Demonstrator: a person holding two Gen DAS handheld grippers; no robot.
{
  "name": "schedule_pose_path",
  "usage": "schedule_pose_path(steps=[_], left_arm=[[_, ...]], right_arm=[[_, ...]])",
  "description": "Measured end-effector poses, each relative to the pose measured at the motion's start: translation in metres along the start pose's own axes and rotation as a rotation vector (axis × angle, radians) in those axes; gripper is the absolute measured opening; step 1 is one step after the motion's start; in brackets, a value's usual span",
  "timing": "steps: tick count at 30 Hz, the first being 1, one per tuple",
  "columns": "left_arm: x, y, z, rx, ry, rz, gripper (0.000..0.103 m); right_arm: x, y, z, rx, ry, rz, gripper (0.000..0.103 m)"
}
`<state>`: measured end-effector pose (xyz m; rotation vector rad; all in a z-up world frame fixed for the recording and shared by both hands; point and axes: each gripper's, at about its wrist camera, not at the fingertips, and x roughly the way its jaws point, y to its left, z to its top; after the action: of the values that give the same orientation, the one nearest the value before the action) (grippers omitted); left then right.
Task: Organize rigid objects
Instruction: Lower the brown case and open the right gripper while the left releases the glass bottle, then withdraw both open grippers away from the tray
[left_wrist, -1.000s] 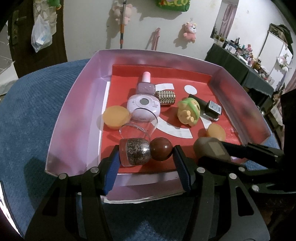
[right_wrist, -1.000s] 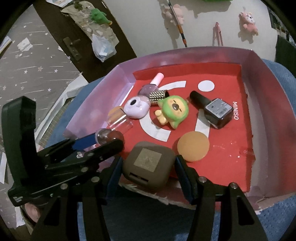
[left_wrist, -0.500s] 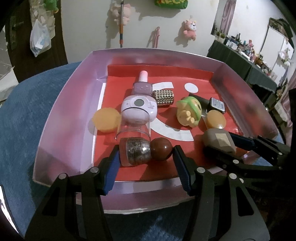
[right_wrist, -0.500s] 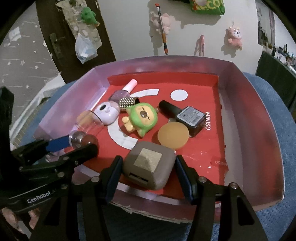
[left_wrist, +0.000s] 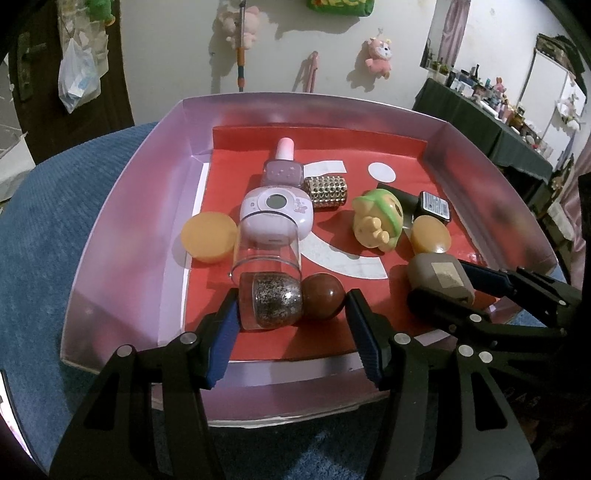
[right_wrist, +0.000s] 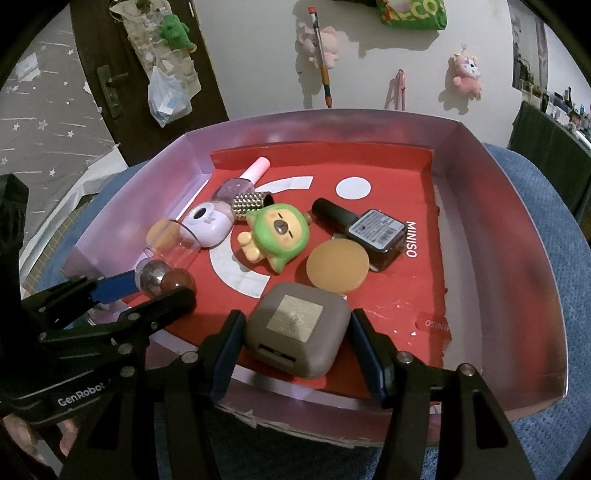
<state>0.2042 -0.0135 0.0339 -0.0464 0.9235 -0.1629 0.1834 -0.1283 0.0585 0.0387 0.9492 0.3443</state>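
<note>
Both tongs grip objects inside a tray (left_wrist: 122, 229).
Left tongs (left_wrist: 290, 314) clasp a glitter bottle (left_wrist: 271, 304); right tongs (right_wrist: 295, 334) clasp a brown case (right_wrist: 299, 328), its slot visible only from the right wrist.

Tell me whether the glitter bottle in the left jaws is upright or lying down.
Lying down. The glitter bottle lies sideways between the left gripper's jaws, its brown round cap pointing right, low over the tray's red floor.

In the tray (right_wrist: 524, 236), the toy figure (right_wrist: 275, 236) is lying centrally, the round puff (right_wrist: 338, 266) sitting right of it, the square case (right_wrist: 299, 332) lying nearest the front.
</note>
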Motion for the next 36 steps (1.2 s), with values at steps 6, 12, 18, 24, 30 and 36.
schedule_pose_path(steps=[6,12,18,24,30,36], left_arm=[[-0.002,-0.002,-0.001,0.009,-0.007,0.013,0.055],[-0.014,-0.002,-0.001,0.007,-0.039,0.013,0.057],[-0.025,0.002,-0.004,-0.007,-0.066,0.017,0.069],[-0.036,0.005,-0.008,-0.016,-0.095,0.023,0.079],[-0.046,0.007,-0.013,-0.024,-0.136,0.047,0.093],[-0.050,0.008,-0.020,-0.027,-0.155,0.055,0.097]], right_arm=[[-0.001,0.000,0.000,0.002,-0.002,0.000,0.061],[-0.005,-0.001,-0.002,0.008,-0.011,-0.001,0.061],[-0.022,0.001,-0.003,0.009,-0.051,-0.008,0.066],[-0.037,0.006,-0.003,0.005,-0.090,-0.018,0.072],[-0.047,0.010,-0.007,0.010,-0.127,-0.035,0.080],[-0.053,0.011,-0.015,0.032,-0.162,-0.064,0.084]])
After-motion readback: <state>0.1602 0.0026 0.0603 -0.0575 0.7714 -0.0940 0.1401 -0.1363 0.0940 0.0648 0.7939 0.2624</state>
